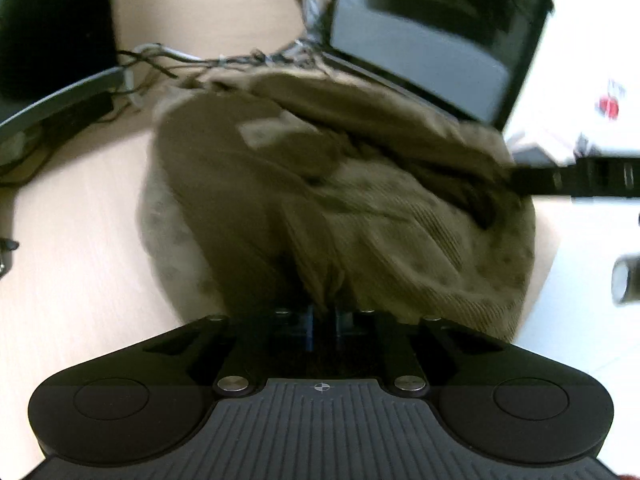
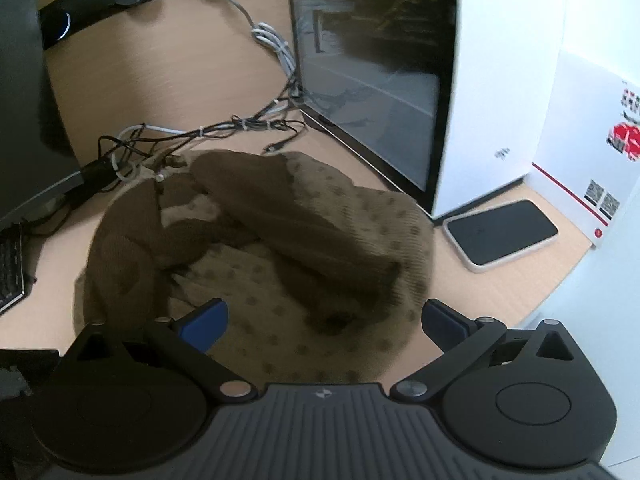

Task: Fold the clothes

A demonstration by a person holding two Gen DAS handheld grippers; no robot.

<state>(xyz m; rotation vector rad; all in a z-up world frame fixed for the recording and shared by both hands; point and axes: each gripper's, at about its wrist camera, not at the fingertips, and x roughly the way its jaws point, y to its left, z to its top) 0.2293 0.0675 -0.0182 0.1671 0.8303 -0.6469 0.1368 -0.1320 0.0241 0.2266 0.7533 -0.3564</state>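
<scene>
A brown knitted garment with darker dots [image 2: 280, 248] lies crumpled on the light wooden desk [image 2: 160, 76]. It also fills the middle of the left wrist view [image 1: 340, 200]. My left gripper [image 1: 322, 316] is shut on a bunched fold of the garment at its near edge. My right gripper [image 2: 324, 320] is open, its blue pads [image 2: 204, 320] spread wide just above the garment's near edge, holding nothing. The other gripper's black finger [image 1: 560, 180] reaches in from the right in the left wrist view.
A glass-sided white computer case [image 2: 400, 80] stands behind the garment. Tangled cables [image 2: 224, 128] lie at its far edge. A phone on a pad [image 2: 500, 232] lies to the right. A keyboard [image 2: 10, 268] and a monitor base [image 2: 60, 184] are on the left.
</scene>
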